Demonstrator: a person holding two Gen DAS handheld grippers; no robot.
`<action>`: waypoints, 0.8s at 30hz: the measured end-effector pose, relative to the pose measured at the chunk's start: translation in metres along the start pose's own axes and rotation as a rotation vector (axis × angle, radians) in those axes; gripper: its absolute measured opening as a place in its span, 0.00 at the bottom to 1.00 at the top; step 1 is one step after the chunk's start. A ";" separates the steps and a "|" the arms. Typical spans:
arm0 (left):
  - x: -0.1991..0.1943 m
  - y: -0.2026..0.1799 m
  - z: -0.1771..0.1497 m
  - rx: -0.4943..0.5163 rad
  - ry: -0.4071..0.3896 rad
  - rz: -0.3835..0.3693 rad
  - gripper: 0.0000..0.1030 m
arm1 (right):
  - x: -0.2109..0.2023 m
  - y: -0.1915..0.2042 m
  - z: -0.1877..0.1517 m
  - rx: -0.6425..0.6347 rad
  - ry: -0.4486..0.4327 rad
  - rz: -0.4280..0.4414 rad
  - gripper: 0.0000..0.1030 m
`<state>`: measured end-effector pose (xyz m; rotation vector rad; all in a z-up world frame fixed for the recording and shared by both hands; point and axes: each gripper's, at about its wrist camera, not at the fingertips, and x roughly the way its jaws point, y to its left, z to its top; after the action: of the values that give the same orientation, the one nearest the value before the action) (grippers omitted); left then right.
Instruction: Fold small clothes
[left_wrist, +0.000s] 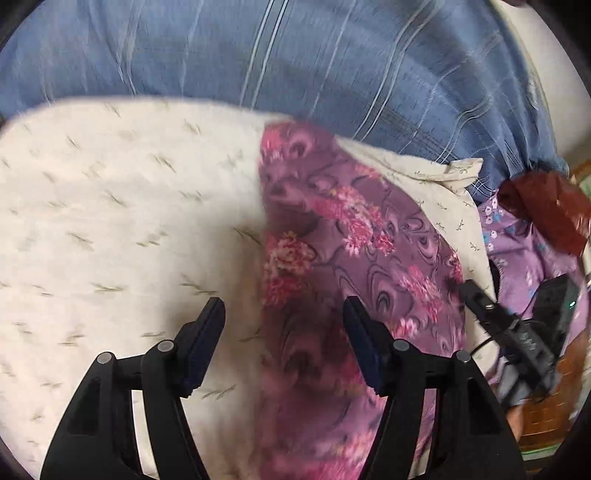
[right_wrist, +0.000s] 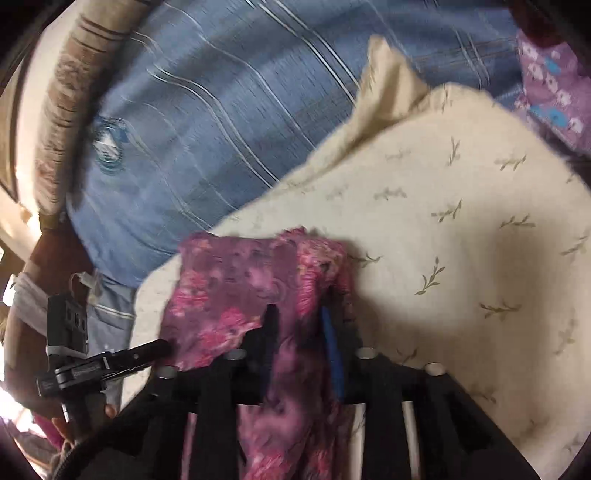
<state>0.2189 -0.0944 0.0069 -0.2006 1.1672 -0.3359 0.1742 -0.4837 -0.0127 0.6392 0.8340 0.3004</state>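
Observation:
A small purple garment with pink flowers (left_wrist: 332, 258) lies on a cream leaf-print cloth (left_wrist: 110, 221). My left gripper (left_wrist: 282, 314) is open and empty, hovering over the garment's left edge. My right gripper (right_wrist: 301, 325) is shut on the purple floral garment (right_wrist: 229, 288), which drapes over and between its fingers. The right gripper also shows at the garment's right edge in the left wrist view (left_wrist: 495, 314). The left gripper shows at the left of the right wrist view (right_wrist: 122, 360).
The cream cloth (right_wrist: 443, 240) covers a blue striped bedsheet (left_wrist: 332, 66). A lilac floral cloth (left_wrist: 524, 240) and a dark red cloth (left_wrist: 546, 206) lie to the right. A brown patterned bolster (right_wrist: 70, 103) lies along the bed's far edge.

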 end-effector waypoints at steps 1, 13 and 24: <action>-0.006 -0.003 -0.001 0.021 -0.022 0.024 0.64 | -0.012 -0.002 -0.006 -0.006 -0.006 0.003 0.40; -0.011 -0.013 -0.020 0.069 -0.054 0.144 0.64 | -0.049 -0.020 -0.036 0.012 0.066 -0.007 0.44; 0.012 0.019 -0.014 -0.054 0.123 -0.103 0.71 | -0.030 -0.026 -0.036 0.058 0.128 0.078 0.63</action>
<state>0.2128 -0.0806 -0.0151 -0.2913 1.2906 -0.4116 0.1274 -0.5032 -0.0294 0.7135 0.9450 0.3916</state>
